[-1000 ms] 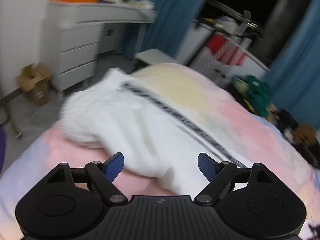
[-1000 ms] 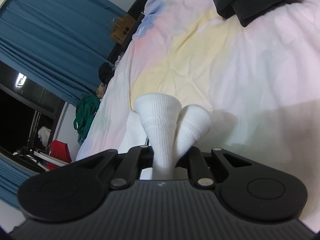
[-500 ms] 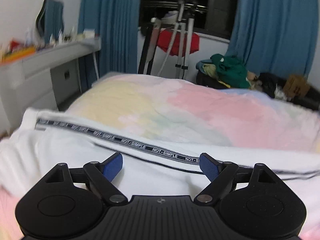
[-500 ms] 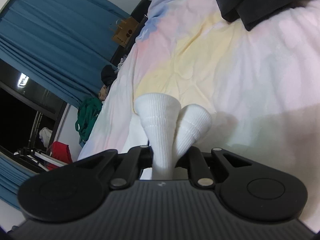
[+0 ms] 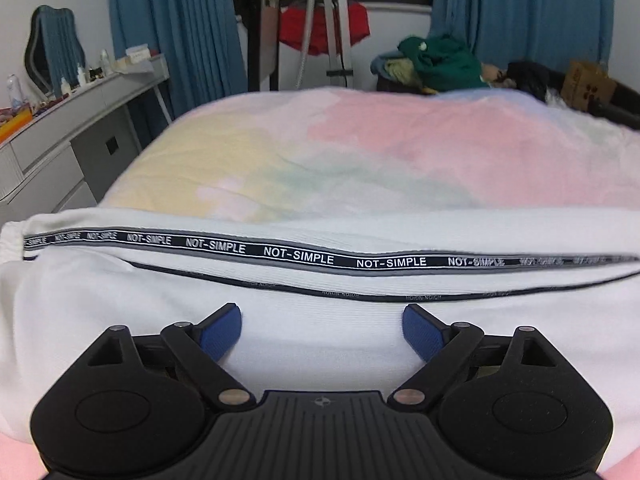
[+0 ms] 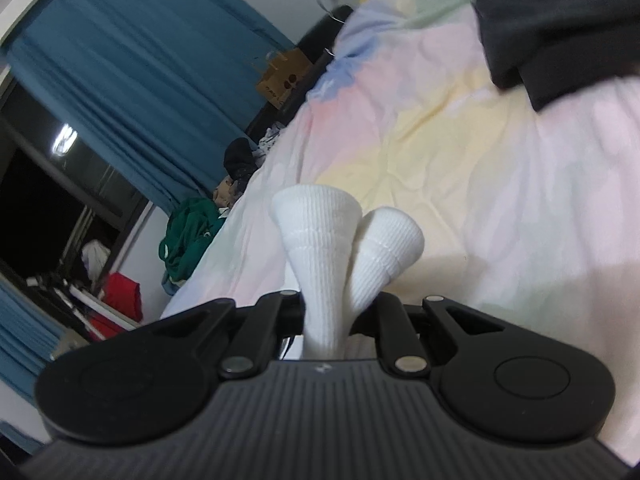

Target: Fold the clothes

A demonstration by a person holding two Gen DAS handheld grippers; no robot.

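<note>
Two white cuffs (image 6: 344, 236) in right claw (image 6: 326, 320)

Ahead of me a bed (image 5: 360, 152) fills the room, covered in a pastel spread of yellow, pink, pale green and blue. Blue curtains (image 5: 176, 28) hang on both sides of a dark window (image 6: 36, 200); it is night outside. Along my left wall runs a grey dresser (image 5: 60, 148) with drawers, its top crowded with small bottles, and a wavy-edged mirror (image 5: 54, 54) stands against the white wall. Past the foot of the bed I see a metal rack (image 5: 320, 20), a green heap of cloth (image 5: 440, 60) and a cardboard box (image 5: 586, 84).
</note>
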